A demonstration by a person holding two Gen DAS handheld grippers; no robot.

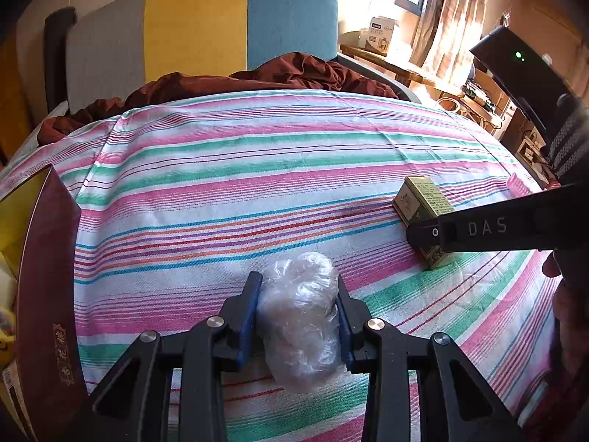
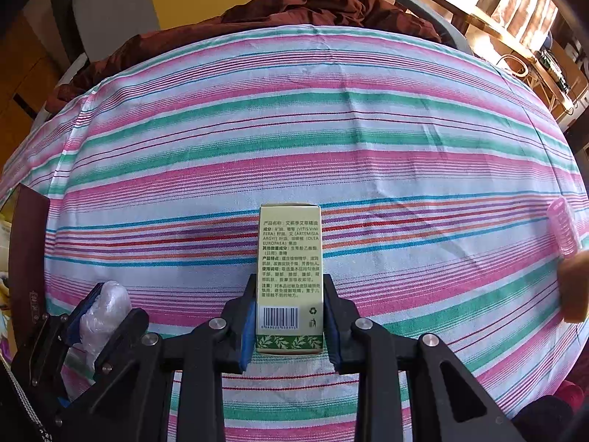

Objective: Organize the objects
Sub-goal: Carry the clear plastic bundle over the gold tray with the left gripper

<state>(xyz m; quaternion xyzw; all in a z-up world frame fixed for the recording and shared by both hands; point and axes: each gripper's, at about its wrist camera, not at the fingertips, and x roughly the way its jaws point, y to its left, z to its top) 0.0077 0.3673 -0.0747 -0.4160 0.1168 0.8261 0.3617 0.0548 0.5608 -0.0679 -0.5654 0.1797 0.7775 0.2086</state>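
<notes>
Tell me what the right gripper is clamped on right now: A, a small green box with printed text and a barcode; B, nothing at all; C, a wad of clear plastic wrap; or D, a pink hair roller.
A: in the right wrist view the right gripper has its blue pads pressed against both sides of the small green box, barcode facing the camera.

Striped cloth (image 2: 331, 140) open ahead, maroon box (image 1: 48, 276) blocking left edge, pink roller (image 2: 561, 226) at right.
</notes>
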